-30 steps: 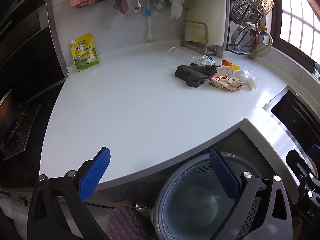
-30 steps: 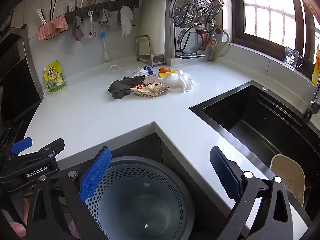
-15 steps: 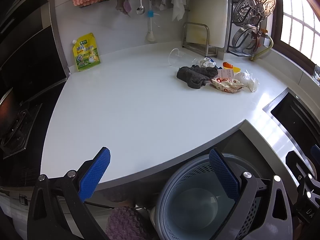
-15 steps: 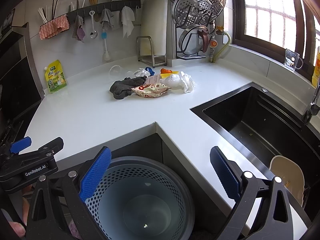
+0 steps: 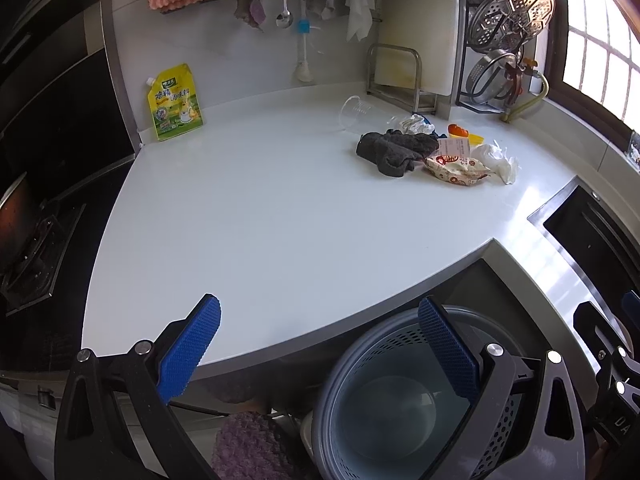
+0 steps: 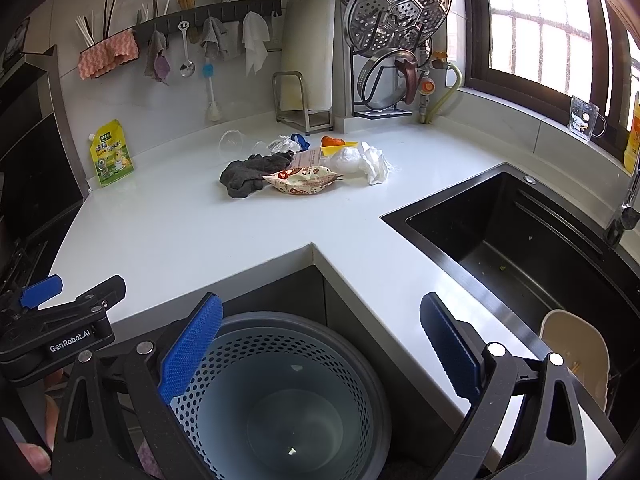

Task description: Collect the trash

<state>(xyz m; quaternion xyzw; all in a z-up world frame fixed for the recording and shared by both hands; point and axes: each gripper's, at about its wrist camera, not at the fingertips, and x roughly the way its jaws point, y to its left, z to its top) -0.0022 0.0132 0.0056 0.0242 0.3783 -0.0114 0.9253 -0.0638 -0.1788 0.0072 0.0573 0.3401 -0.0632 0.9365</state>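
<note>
While both tongs (image 5: pixel 320 344) (image 6: pixel 320 340) gape empty, one bin (image 6: pixel 352 364) sits below one snack wrapper (image 6: pixel 304 183).

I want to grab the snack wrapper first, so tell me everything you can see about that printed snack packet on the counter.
The snack packet is a cream-coloured, glossy pouch printed with red and orange marks, crinkled and puffed, lying flat on the white counter. It sits at the front of the trash pile: a dark grey cloth touches its left end, a paper slip lies behind it, and a crumpled white bag sits to its right. Neither claw is near it.
</note>
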